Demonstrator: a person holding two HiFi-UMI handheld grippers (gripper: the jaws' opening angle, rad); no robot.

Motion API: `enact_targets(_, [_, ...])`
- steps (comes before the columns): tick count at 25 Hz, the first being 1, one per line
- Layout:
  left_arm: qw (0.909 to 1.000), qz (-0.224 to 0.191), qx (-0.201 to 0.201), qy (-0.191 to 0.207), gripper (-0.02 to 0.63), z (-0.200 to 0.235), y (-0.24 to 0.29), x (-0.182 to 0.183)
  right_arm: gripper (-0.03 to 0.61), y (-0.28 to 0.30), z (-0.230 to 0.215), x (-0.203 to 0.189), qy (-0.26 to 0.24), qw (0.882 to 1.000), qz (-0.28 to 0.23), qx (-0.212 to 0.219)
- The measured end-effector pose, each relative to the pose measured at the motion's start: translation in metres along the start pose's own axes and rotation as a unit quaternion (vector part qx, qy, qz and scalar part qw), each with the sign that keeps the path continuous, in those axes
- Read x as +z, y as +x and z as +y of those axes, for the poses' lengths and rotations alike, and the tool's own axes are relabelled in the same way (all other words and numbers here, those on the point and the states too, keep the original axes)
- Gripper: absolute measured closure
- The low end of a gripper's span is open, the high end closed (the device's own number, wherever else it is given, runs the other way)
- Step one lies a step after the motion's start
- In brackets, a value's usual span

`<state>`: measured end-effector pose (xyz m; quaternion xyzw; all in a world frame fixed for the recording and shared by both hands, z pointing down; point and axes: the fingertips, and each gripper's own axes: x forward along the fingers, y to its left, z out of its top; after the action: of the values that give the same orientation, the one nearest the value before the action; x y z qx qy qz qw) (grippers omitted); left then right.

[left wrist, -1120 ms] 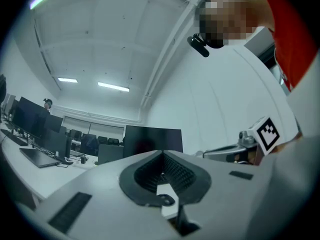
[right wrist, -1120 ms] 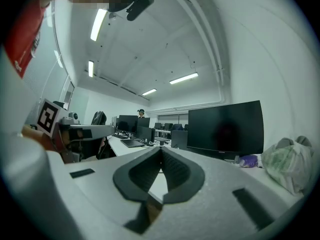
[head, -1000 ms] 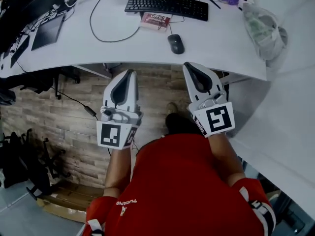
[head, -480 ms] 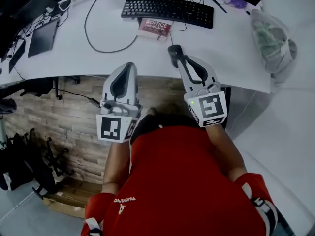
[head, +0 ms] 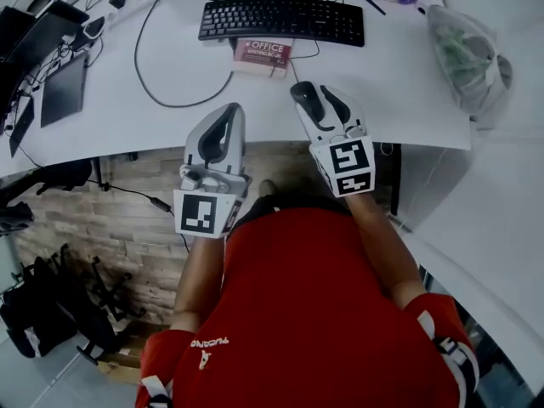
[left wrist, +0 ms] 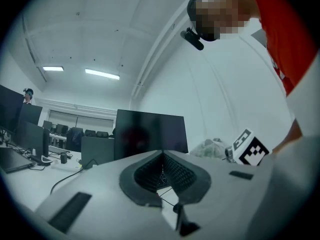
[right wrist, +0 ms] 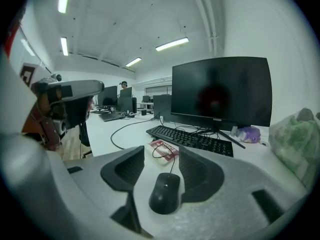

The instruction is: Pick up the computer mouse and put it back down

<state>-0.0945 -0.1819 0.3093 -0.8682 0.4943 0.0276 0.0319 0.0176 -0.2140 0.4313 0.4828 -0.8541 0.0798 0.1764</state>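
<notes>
**Status: right claw astride the mouse, left claw idle**

I read the right claw (right wrist: 162, 160) from its own view. Its jaws are opening, and the computer mouse (right wrist: 165, 193) sits between them on the white counter (head: 399, 92). A clear gap shows at the left jaw. The right jaw stands just beside the mouse's flank, and I cannot confirm contact there. In the head view the mouse (head: 303, 98) lies just above centre, near the counter's front edge, with the right claw (head: 310, 102) straddling it from below.

The mouse cable runs up the frame towards a red-and-white box (head: 263, 55) marked "OFFICE". The box rests just below a black keyboard (head: 280, 19). In the right gripper view a dark monitor (right wrist: 220, 91) stands behind the keyboard.

In the left gripper view the left claw (left wrist: 161, 154) has its jaws together at the tips, with nothing between them. In the head view the left claw (head: 228, 117) sits left of centre over the counter's front edge, apart from the mouse.

A crumpled plastic bag (head: 463, 53) lies at the upper right of the head view.
</notes>
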Motion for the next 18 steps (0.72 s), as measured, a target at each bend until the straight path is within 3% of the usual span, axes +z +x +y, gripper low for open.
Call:
enact_targets(7, [0.9999,0.002,-0.011,-0.012,0.604,0.012,0.015,-0.019,0.295,0.038,-0.005,-0.04,0.013,0.998,0.067,-0.009])
enact_targets(18, [0.9994,0.019,-0.016,-0.025,0.604,0.031,0.028,-0.036,0.268,0.075,-0.013,-0.096,0.03,0.986,0.161,-0.012])
